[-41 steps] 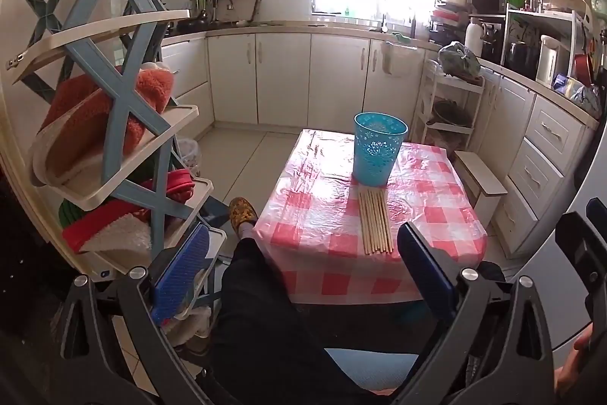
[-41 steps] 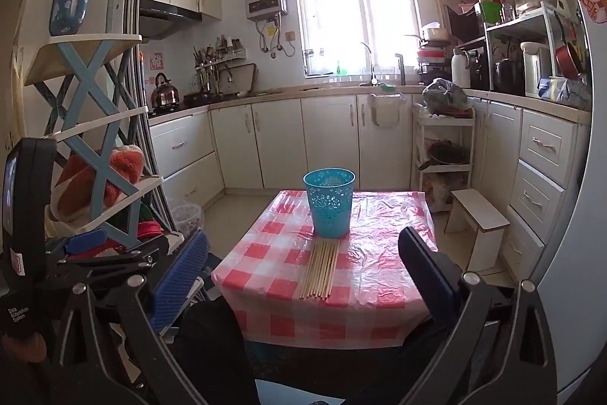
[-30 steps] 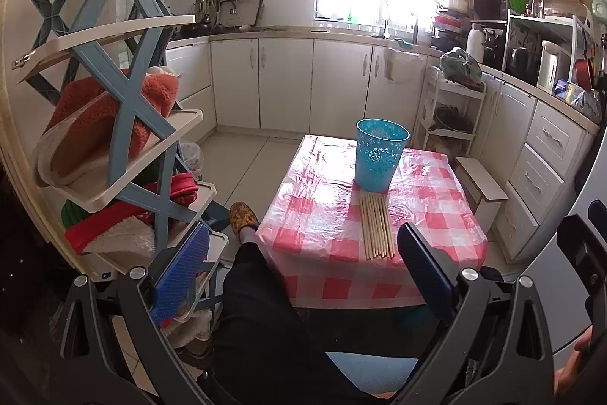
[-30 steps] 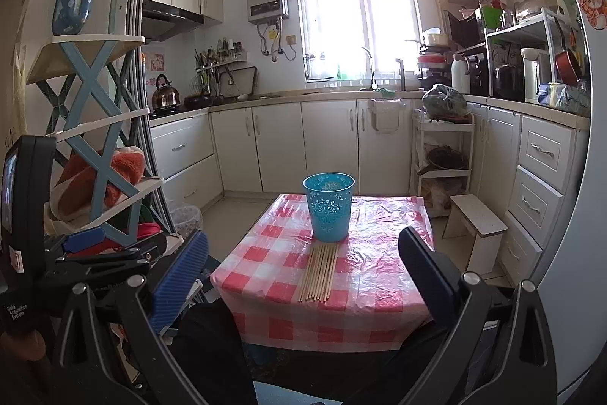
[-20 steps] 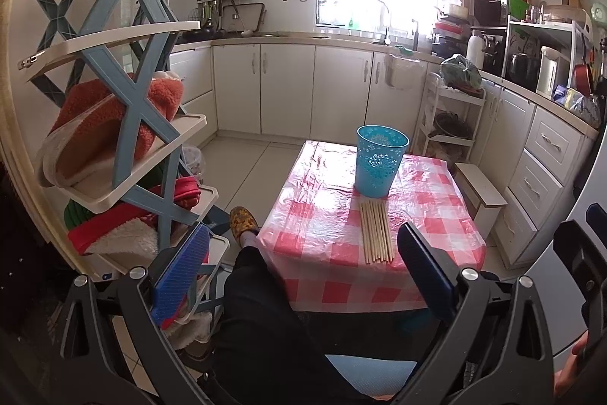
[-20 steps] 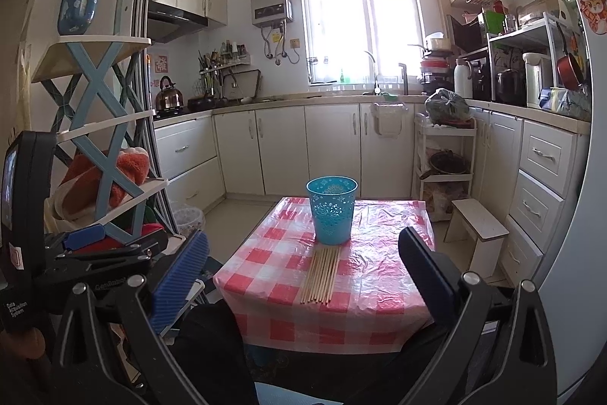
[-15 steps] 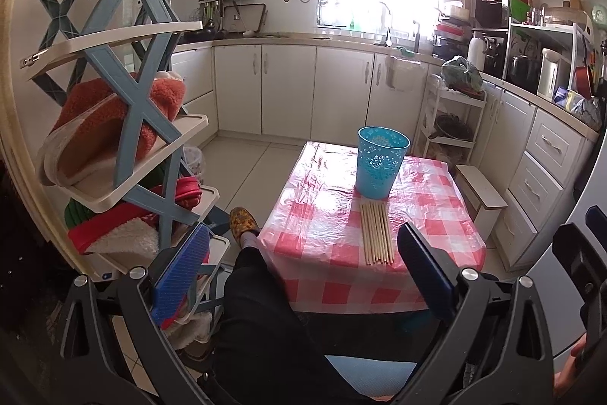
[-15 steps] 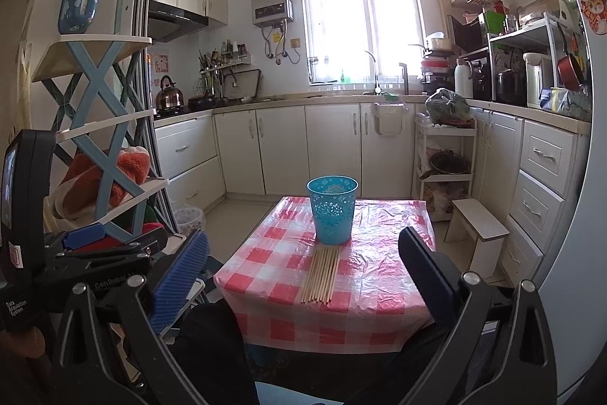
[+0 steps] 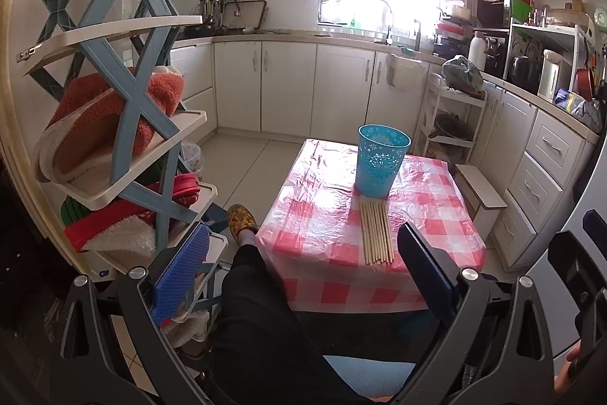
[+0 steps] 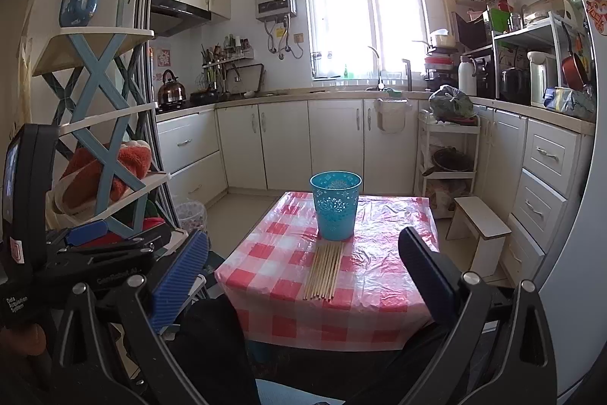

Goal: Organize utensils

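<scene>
A row of several wooden chopsticks point(image 9: 375, 232) lies flat on a small table with a red-and-white checked cloth point(image 9: 315, 215). A blue perforated plastic cup point(image 9: 381, 165) stands upright just behind them. Both show in the right wrist view too: chopsticks point(image 10: 325, 270), cup point(image 10: 335, 204), cloth point(image 10: 379, 276). My left gripper point(image 9: 301, 276) is open and empty, held back from the table's near edge. My right gripper point(image 10: 303, 276) is open and empty, also short of the table.
A blue-and-cream shoe rack point(image 9: 125, 124) with slippers stands close on the left. A person's dark-trousered leg point(image 9: 261, 321) and yellow slipper point(image 9: 241, 219) lie between me and the table. A white step stool point(image 9: 480, 192) stands right of the table. Cabinets line the back and right walls.
Both views have drifted slightly upward and steadied. The chopsticks and cup have not moved. Both grippers stay open.
</scene>
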`<state>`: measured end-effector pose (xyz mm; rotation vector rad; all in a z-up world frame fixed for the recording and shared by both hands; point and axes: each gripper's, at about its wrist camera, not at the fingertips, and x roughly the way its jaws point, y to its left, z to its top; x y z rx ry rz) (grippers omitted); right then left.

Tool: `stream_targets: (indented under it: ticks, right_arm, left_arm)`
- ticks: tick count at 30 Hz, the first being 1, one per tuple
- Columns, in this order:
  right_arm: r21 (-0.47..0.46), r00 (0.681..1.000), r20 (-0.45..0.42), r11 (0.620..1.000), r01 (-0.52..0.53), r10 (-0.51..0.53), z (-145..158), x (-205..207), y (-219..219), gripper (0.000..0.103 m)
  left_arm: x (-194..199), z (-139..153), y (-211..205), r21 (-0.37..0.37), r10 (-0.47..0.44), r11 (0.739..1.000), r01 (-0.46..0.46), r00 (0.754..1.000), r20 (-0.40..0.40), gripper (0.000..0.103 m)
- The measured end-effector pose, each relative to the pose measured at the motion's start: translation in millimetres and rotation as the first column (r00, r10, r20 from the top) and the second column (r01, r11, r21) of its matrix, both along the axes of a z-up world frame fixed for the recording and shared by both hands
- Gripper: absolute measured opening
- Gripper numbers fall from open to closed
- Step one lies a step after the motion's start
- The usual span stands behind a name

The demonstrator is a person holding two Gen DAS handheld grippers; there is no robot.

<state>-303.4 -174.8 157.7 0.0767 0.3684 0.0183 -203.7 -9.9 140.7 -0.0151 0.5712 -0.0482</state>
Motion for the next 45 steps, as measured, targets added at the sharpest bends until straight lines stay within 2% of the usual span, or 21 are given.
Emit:
stream_targets:
  ticks: [4, 13, 16, 23, 28, 29, 32, 35, 39, 45]
  right_arm:
    - [-0.027, 1.0, -0.002, 1.0, -0.005, 0.005, 0.6, 1.0, 2.2, 0.096]
    - [-0.01, 0.999, 0.042, 1.0, -0.014, 0.015, -1.6, 2.0, -1.4, 0.096]
    - [0.004, 1.0, 0.012, 1.0, -0.005, 0.005, -6.5, 15.4, -4.2, 0.096]
    - [0.008, 0.994, -0.107, 0.999, 0.039, -0.038, -33.2, 72.5, -20.9, 0.096]
    - [0.043, 0.973, -0.228, 0.999, 0.03, -0.02, -76.0, 137.8, -39.9, 0.096]
    - [0.058, 0.965, -0.262, 0.998, 0.023, -0.007, -87.7, 155.0, -44.9, 0.094]
    - [0.1, 0.929, -0.37, 0.995, 0.025, 0.014, -126.0, 205.3, -58.9, 0.071]
    - [0.114, 0.901, -0.434, 0.993, 0.036, 0.018, -157.9, 248.8, -73.6, 0.052]
    - [0.129, 0.871, -0.49, 0.99, 0.05, 0.02, -187.9, 293.6, -85.1, 0.034]
    - [0.14, 0.851, -0.525, 0.988, 0.06, 0.023, -216.6, 339.7, -91.4, 0.023]
  left_arm:
    - [-1.1, 0.5, 1.5, -0.001, 0.001, 1.0, -0.001, 1.0, 0.004, 0.095]
    - [1.5, -5.1, 4.6, -0.009, -0.005, 1.0, 0.006, 1.0, 0.009, 0.095]
    - [8.4, -9.1, 3.0, -0.008, -0.006, 1.0, 0.006, 1.0, -0.007, 0.095]
    - [71.6, -37.3, -7.3, -0.006, -0.018, 1.0, 0.017, 0.992, -0.123, 0.095]
    - [131.3, -71.7, -23.1, -0.008, -0.058, 0.998, 0.058, 0.97, -0.235, 0.095]
    - [142.8, -79.2, -26.6, -0.01, -0.063, 0.998, 0.062, 0.965, -0.255, 0.095]
    - [175.5, -100.9, -37.0, -0.013, -0.068, 0.998, 0.067, 0.95, -0.306, 0.095]
    - [204.0, -121.7, -46.3, -0.009, -0.069, 0.997, 0.07, 0.935, -0.348, 0.095]
    - [235.8, -146.6, -59.3, -0.005, -0.071, 0.997, 0.076, 0.914, -0.4, 0.095]
    - [270.7, -180.8, -80.6, -0.019, -0.1, 0.994, 0.103, 0.878, -0.468, 0.095]
